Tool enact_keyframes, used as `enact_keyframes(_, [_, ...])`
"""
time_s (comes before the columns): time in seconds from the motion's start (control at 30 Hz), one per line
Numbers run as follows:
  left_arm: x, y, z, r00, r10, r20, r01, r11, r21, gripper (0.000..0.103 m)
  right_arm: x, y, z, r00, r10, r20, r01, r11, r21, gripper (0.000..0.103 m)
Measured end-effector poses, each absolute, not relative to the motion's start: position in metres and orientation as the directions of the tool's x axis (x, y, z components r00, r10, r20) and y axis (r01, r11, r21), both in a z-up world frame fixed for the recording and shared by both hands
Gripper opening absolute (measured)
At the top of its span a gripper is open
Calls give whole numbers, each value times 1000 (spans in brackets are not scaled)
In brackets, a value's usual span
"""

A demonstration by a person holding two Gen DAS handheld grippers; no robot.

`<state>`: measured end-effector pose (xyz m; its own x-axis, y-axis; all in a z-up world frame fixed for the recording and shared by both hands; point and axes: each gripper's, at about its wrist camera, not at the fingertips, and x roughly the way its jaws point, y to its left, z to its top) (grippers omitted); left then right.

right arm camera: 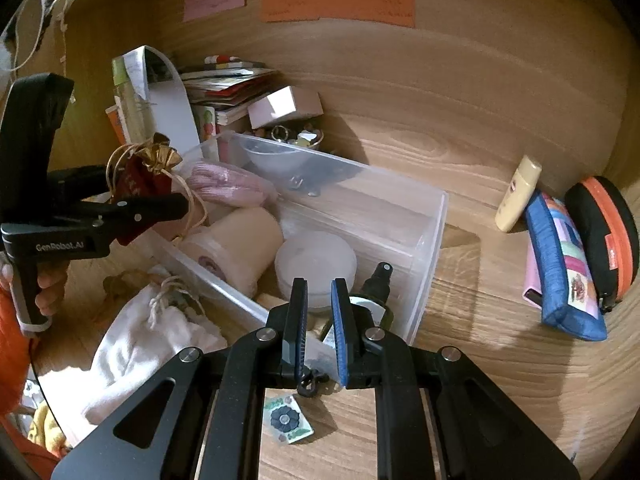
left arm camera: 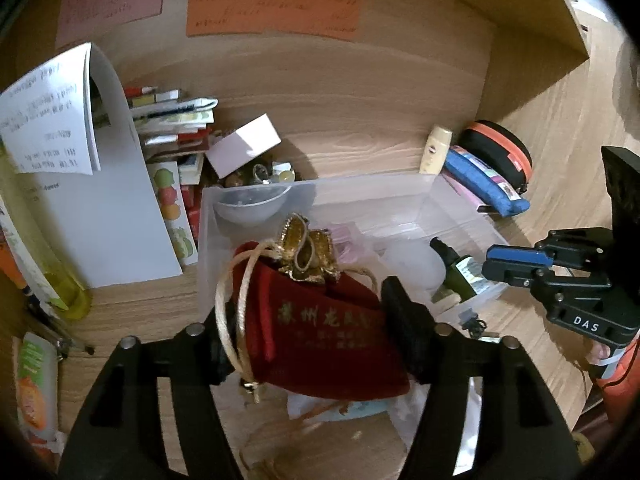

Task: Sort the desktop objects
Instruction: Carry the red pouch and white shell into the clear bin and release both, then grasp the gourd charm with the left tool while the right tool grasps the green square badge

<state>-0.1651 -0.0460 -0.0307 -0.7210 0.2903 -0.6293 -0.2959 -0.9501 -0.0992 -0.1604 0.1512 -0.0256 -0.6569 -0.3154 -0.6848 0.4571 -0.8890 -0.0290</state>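
My left gripper (left arm camera: 312, 320) is shut on a red drawstring pouch (left arm camera: 324, 328) with gold trim and a cream cord, held above the near left corner of a clear plastic bin (left arm camera: 372, 188). The pouch also shows in the right wrist view (right arm camera: 134, 186), gripped by the left gripper (right arm camera: 160, 204). My right gripper (right arm camera: 320, 320) hangs over the bin's near edge (right arm camera: 424, 280) with its jaws a narrow gap apart and nothing between them. Below it in the bin are a dark green spray bottle (right arm camera: 376, 292), a round white container (right arm camera: 316, 264) and a beige roll (right arm camera: 236, 248).
A white cloth bag (right arm camera: 148, 336) and a small sticker card (right arm camera: 288, 420) lie on the desk near the bin. A blue pencil case (right arm camera: 560, 264), a black-and-orange case (right arm camera: 604, 236) and a cream tube (right arm camera: 518, 194) lean at the right. Books (left arm camera: 168, 120) and a white box (left arm camera: 244, 144) stand behind.
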Motion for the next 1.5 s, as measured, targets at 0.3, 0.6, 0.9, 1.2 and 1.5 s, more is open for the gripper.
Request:
enact_keyframes(0.3, [-142,-39,-14,-752,272,-601,-295,-953,-62,79,-141,150,-19,-666,-321,-673,463,-885,-36,14])
enact_keyframes(0.6, [-117,-33,-1,-800,210,-562,-258,-966,7,94,-116,151,-10,-701,-324,-635,461,-886,-56,42])
enact_keyframes(0.9, [-91,-34,10,-845,130,-519,-189,-980,62,100,-89,156,0,-753,-309,-582,440,-893,-96,60])
enact_keyframes(1.2, [-62,-65,21,-861,80,-503,-116,-993,40,102,-71,173,2,-768,-299,-566,421,-902,-93,69])
enact_keyframes(1.5, [-54,-84,-12,-803,26,-595,-80,-995,65,102,-63,186,-16,-750,-274,-602,409,-907,-97,75])
